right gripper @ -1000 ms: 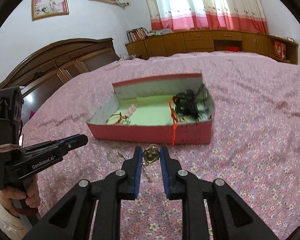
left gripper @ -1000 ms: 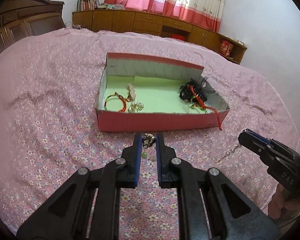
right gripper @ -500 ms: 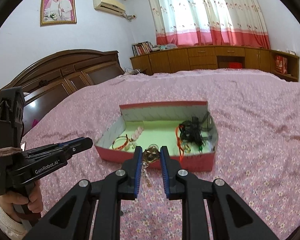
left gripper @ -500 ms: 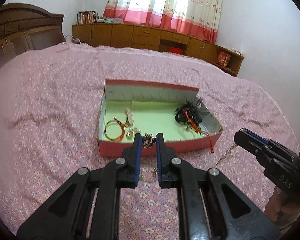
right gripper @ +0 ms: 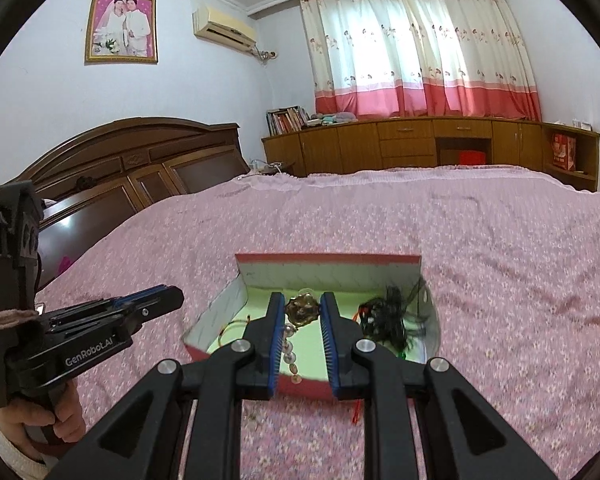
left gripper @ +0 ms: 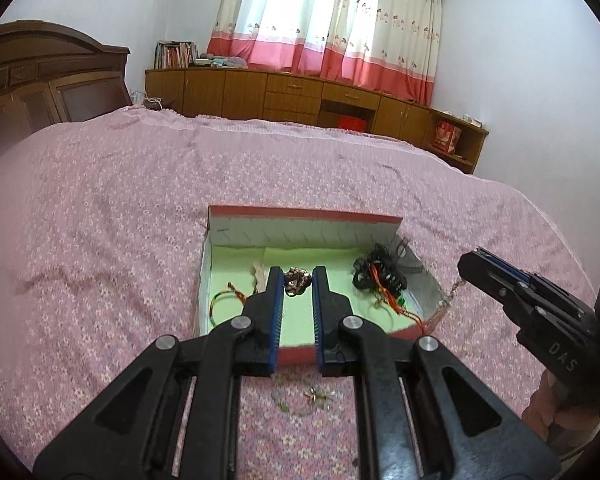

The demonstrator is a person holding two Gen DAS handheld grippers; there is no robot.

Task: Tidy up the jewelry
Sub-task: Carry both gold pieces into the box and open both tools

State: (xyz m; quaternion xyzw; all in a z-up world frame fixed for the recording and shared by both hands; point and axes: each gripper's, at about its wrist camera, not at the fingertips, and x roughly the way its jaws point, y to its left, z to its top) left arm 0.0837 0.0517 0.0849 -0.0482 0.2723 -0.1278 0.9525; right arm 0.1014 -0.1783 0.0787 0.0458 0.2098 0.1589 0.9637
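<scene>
A red box with a green floor (left gripper: 304, 240) (right gripper: 328, 276) lies on the pink bedspread. My left gripper (left gripper: 297, 280) is shut on a small bronze ornament (left gripper: 296, 281) and holds it above the box. My right gripper (right gripper: 302, 307) is shut on a gold brooch (right gripper: 302, 309) with a dangling pearl strand (right gripper: 289, 354), also above the box. Inside lie a red-green bangle (left gripper: 220, 306) at the left and a black tangle of hair accessories with a red cord (left gripper: 380, 276) (right gripper: 388, 320) at the right.
Loose jewelry pieces (left gripper: 314, 398) lie on the bedspread in front of the box. A thin chain (left gripper: 452, 292) hangs by the box's right end. A wooden headboard (right gripper: 140, 168) and low cabinets (left gripper: 300, 96) stand beyond the bed.
Both grippers have risen from the bedspread in front of the box and moved forward over it, each still carrying its jewelry piece.
</scene>
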